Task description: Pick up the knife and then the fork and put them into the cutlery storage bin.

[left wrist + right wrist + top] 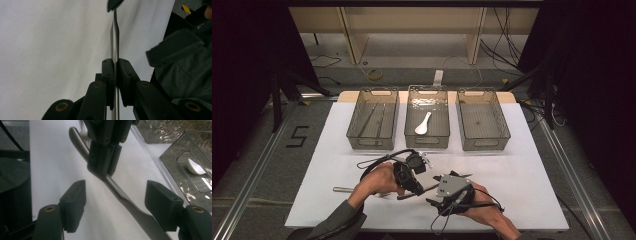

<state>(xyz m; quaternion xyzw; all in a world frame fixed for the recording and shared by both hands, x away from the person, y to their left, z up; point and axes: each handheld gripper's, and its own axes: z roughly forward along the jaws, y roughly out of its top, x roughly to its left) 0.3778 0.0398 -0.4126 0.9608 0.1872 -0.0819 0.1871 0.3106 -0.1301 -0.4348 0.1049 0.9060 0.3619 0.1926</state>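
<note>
Left basket (373, 120): clear mesh, on the far left of the sheet (327, 150).
Left hand (379, 181): near the front edge, wrapped round the left gripper (116, 65).
Left gripper: jaws pressed together on the handle of a metal knife (115, 37), pinching it at mid-length; seen from the right gripper view (106, 165) coming down from the top onto the handle.
Knife: lies low over the sheet between the two hands; handle end (343, 189) sticks out left of the left hand, blade runs right toward the right gripper (115, 202).
Middle basket (427, 137): holds a white spoon (423, 123), lying aslant.
Right gripper: jaws spread wide, one on each side of the blade (140, 216), not touching it.
Right hand (484, 207): at the front edge, holding that gripper under its grey plate (451, 186).
Right basket (482, 120): on the far right of the row.
</note>
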